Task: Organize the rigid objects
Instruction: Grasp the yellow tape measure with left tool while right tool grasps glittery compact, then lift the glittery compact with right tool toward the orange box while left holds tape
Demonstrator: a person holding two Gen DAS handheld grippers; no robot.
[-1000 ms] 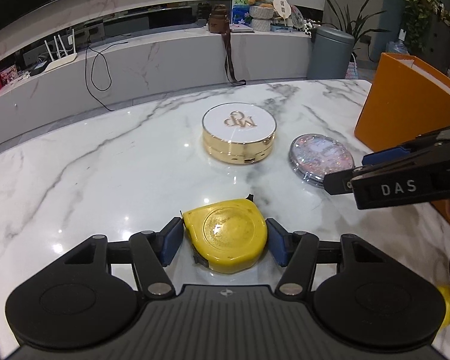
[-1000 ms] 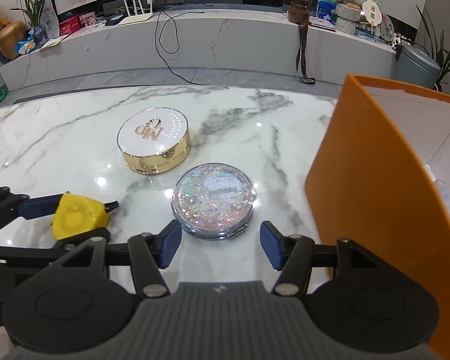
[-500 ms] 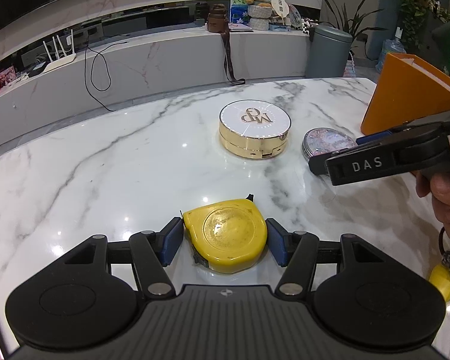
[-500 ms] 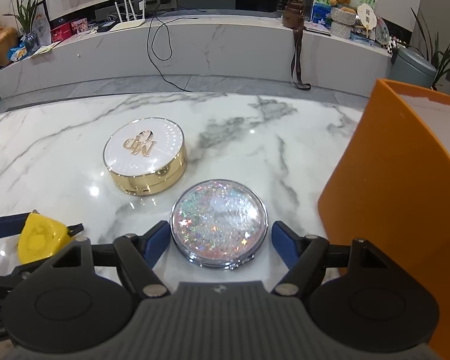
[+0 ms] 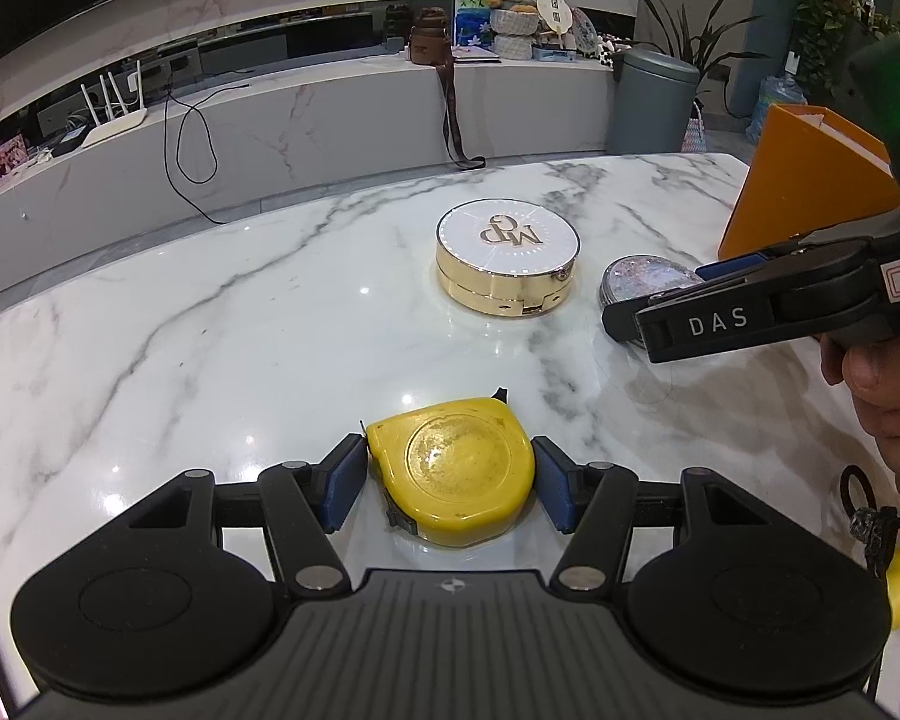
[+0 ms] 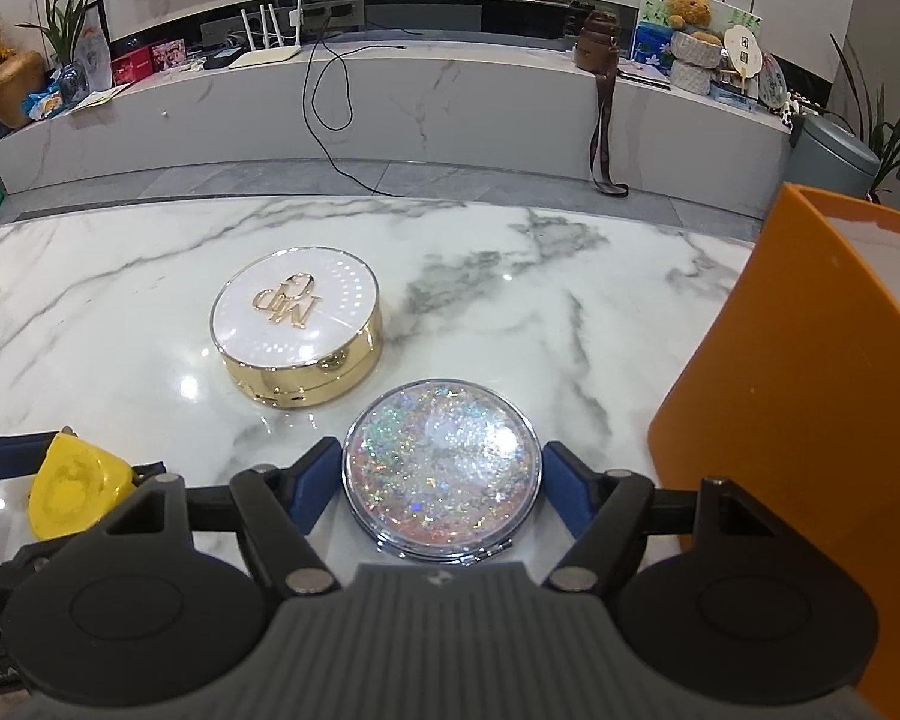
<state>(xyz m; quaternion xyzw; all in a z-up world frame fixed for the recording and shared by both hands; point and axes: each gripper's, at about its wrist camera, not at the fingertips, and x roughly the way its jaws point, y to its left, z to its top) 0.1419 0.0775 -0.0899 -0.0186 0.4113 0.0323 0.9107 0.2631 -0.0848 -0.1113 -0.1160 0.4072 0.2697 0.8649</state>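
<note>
Glitter compact whole only right-wrist.

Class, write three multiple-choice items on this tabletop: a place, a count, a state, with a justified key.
1. Right wrist view: the orange box stands where from the glitter compact? A) left B) right C) atop
2. Round compacts on the marble table? A) one B) two C) four
3. The gold compact is: A) shut B) wide open C) lidless
Key: 1 B, it fills the right edge; 2 B, one glitter, one gold; 3 A, lid flush on base.
</note>
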